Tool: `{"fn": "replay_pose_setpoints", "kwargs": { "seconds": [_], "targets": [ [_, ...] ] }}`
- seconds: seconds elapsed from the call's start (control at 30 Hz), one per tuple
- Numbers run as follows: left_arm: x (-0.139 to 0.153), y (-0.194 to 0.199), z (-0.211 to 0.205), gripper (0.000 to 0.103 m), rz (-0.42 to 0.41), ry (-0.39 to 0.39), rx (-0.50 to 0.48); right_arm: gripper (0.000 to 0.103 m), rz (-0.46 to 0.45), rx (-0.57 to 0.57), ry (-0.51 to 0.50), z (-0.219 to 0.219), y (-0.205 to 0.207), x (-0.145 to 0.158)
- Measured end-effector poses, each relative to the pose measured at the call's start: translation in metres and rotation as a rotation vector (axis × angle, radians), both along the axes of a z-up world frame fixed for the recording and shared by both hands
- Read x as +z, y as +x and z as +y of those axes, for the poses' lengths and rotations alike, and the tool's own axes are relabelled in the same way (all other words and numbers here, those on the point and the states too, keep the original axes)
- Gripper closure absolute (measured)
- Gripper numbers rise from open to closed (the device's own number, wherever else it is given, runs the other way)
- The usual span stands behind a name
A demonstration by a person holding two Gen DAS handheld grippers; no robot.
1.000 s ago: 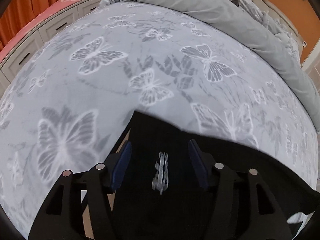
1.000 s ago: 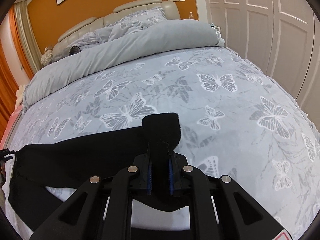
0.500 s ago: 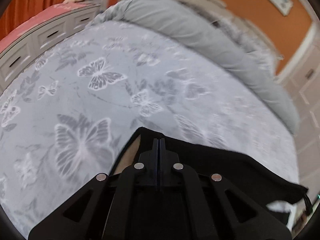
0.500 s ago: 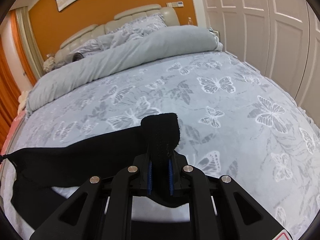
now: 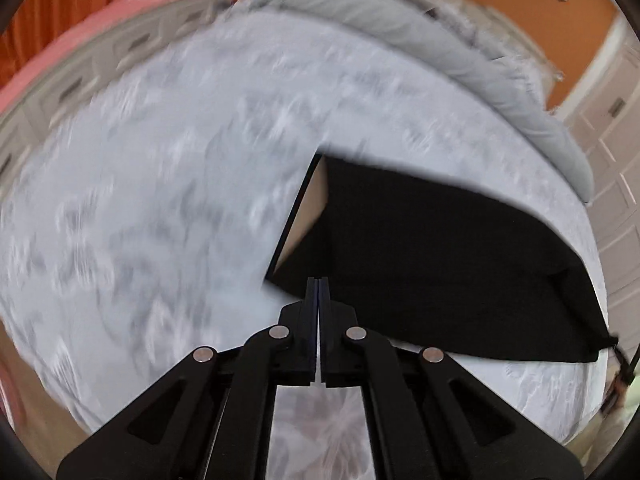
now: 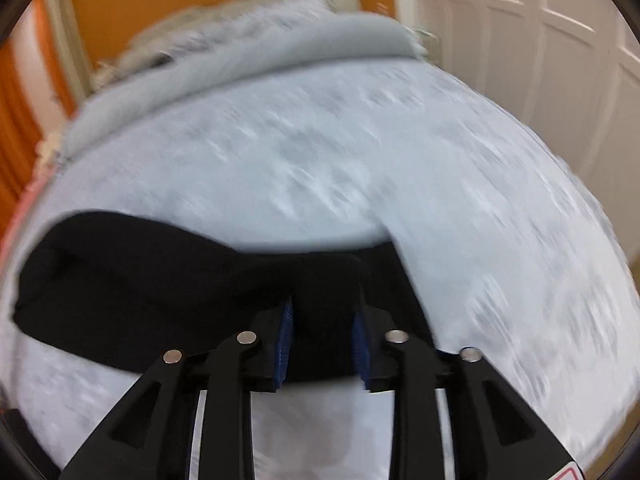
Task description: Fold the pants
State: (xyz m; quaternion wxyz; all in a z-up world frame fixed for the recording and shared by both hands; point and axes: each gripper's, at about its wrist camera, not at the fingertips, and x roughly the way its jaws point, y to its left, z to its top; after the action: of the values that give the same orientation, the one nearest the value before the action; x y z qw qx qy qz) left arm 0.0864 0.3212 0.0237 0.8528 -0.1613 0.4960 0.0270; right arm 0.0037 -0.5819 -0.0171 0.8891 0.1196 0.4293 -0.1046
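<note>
Fingers on my left gripper (image 5: 318, 282) are pressed together with no gap I can see; whether they pinch a thin edge of the pants (image 5: 440, 264) I cannot tell, the tips sit right at the cloth's near corner. My right gripper (image 6: 322, 316) has its blue pads (image 6: 285, 330) apart with a thick bunch of black cloth between them, touching both sides, so I read it as clamped on the pants (image 6: 140, 288). Pants are black, raised off or draped across the near part of the bed (image 5: 140, 200), stretched between my two grippers. Both views are smeared with motion blur, so detail is poor. Risk as I judge it: the left pinch looks thin, so a quick swing could let that corner slip out and the fold would collapse lopsided; the right bunch is fat and could drag extra layers along, leaving wrinkles. Left view shows the pants opening with a pale inside (image 5: 308, 204) and the far end trailing toward the bed edge; right view does not show that. Right view shows the pads and the wad in them plainly, plus white closet doors (image 6: 520, 40). Rolled grey duvet (image 5: 400, 36) lies beyond, orange wall (image 6: 200, 0) behind.
</note>
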Motion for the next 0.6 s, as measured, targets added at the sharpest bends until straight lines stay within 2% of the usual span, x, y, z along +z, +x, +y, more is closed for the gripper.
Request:
{"fn": "replay_pose_setpoints", "kwargs": {
  "seconds": [0.03,0.07,0.1,0.17,0.2,0.23,0.27,0.37,0.47,0.5,0.57,0.6],
  "targets": [
    [-0.008,-0.005,-0.005,0.102,0.006,-0.038,0.006,0.066,-0.005,-0.027,0.016,-0.004,-0.01,-0.004],
    [-0.013,-0.007,-0.011,0.101,0.013,-0.066,0.0,0.059,-0.026,-0.056,0.041,-0.008,-0.02,-0.005],
    [-0.016,-0.007,-0.02,0.095,0.011,-0.1,-0.012,0.057,-0.067,-0.086,0.062,-0.008,-0.033,-0.002],
    [-0.021,-0.003,-0.035,0.065,0.005,-0.149,-0.009,0.053,-0.14,-0.108,0.062,0.003,-0.052,0.009],
    [-0.025,0.003,-0.046,0.033,0.008,-0.2,0.009,0.053,-0.164,-0.116,0.055,0.012,-0.058,0.013],
    [-0.029,0.007,-0.051,0.019,0.006,-0.235,0.025,0.05,-0.191,-0.114,0.063,0.02,-0.062,0.019],
    [-0.035,0.015,-0.06,0.019,0.007,-0.284,0.052,0.049,-0.224,-0.104,0.084,0.031,-0.067,0.024],
    [-0.052,0.041,-0.074,0.019,0.033,-0.353,0.072,0.045,-0.315,-0.051,0.147,0.067,-0.072,0.039],
    [-0.076,0.071,-0.073,0.019,0.074,-0.391,0.149,0.045,-0.339,0.014,0.17,0.102,-0.062,0.046],
    [-0.082,0.076,-0.071,0.022,0.089,-0.399,0.163,0.045,-0.339,0.042,0.17,0.117,-0.056,0.047],
    [-0.094,0.087,-0.067,0.038,0.108,-0.41,0.193,0.045,-0.325,0.08,0.161,0.139,-0.043,0.045],
    [-0.094,0.089,-0.064,0.063,0.101,-0.399,0.199,0.045,-0.317,0.088,0.157,0.145,-0.039,0.043]
  ]
}}
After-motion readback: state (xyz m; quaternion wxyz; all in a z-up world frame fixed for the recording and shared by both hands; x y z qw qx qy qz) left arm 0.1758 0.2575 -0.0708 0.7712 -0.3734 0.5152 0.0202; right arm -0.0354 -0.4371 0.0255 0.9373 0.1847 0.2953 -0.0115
